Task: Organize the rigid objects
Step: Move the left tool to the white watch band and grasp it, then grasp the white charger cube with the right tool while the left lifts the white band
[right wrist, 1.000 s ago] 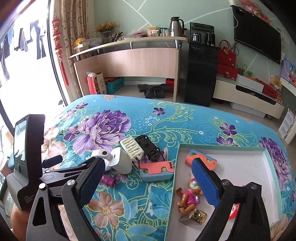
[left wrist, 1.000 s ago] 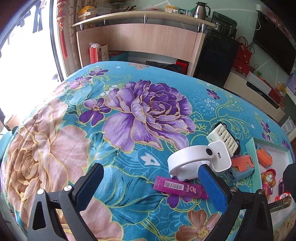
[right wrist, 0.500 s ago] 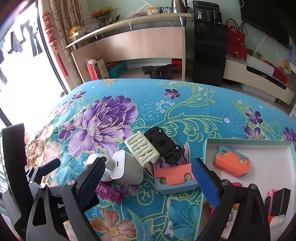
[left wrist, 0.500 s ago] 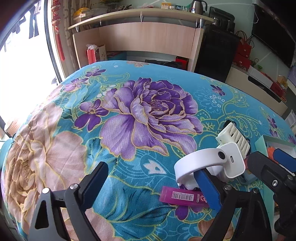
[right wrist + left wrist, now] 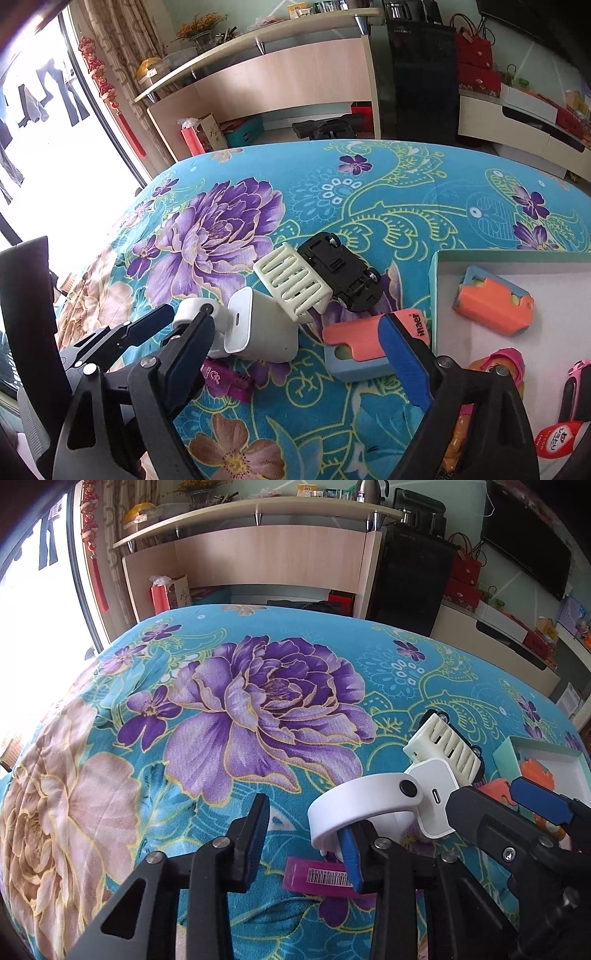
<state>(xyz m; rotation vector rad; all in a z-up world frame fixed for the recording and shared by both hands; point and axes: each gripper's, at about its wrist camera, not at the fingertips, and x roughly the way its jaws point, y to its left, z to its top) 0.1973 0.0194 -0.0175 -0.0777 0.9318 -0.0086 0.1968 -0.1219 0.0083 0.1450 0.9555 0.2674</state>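
Carrier: bed with flowered blue cover (image 5: pixel 229 657); loose things lay toward its right side, beside a shallow tray (image 5: pixel 437 295).
Target, judged: white band (image 5: pixel 354 797) with a black stud, joined to a white block with a port (image 5: pixel 258 332); it lay on the cover, just left of the tray's left edge.
Left tongs (image 5: pixel 304 845): pointed steeply down, closing. The right pad sat inside the band's loop; the left pad stood outside, apart from the near wall. No clamp yet.
Key relation: the band's near wall ran crosswise between the two left pads, so the closing line crossed it about square. The band lay ahead and slightly right of the tongs' middle.
Below the band: magenta bar with barcode (image 5: pixel 321 877), touching or just under the right pad; I could not tell which.
Right tongs (image 5: pixel 295 354): wide apart, nothing between the pads; one finger showed at the right of the left-wrist view, near the white block.
Nearer hand: left, already at the band. The right was nearer the orange-and-blue case (image 5: pixel 365 350) by the tray edge.
Other loose items: cream slotted piece (image 5: pixel 291 284), black toy car (image 5: pixel 340 277), leaning together.
Risk, judged: the pads might catch the magenta bar along with the band.
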